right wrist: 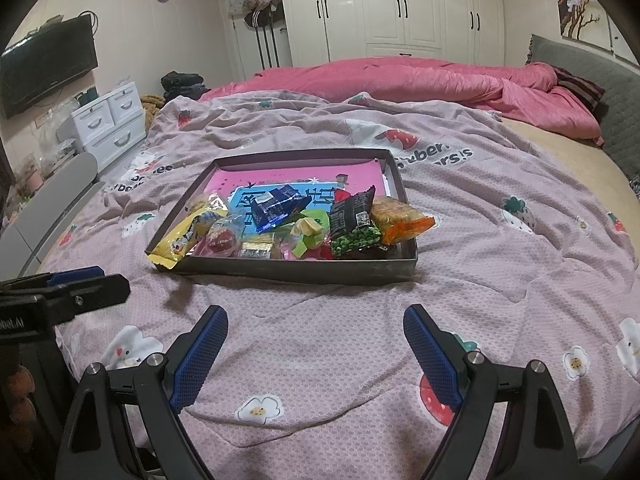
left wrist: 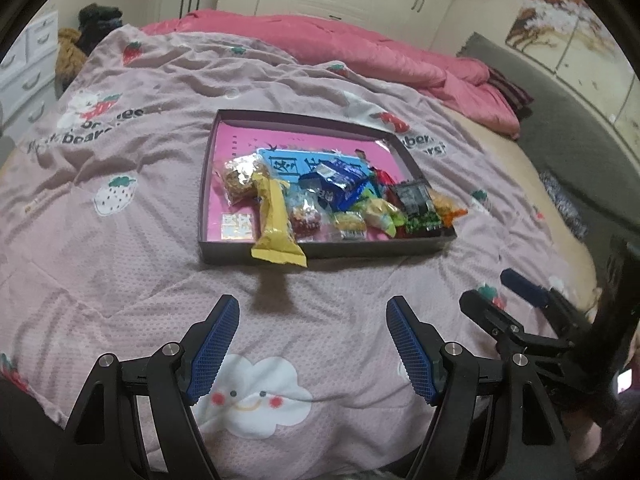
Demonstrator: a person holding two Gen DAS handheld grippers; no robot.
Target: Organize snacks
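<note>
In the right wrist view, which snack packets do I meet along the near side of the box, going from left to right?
yellow packet → red round snack → small clear-wrapped bar → light green packet → black packet with green peas → orange packet, all in the dark box.

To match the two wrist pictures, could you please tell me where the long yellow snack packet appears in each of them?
Left wrist view: the yellow snack packet lies just left of centre, its end hanging over the near wall of the shallow box.
Right wrist view: the same packet sits left of centre, poking over the box's near left corner.
Shared landmark: the blue snack packet in the middle of the box.
</note>
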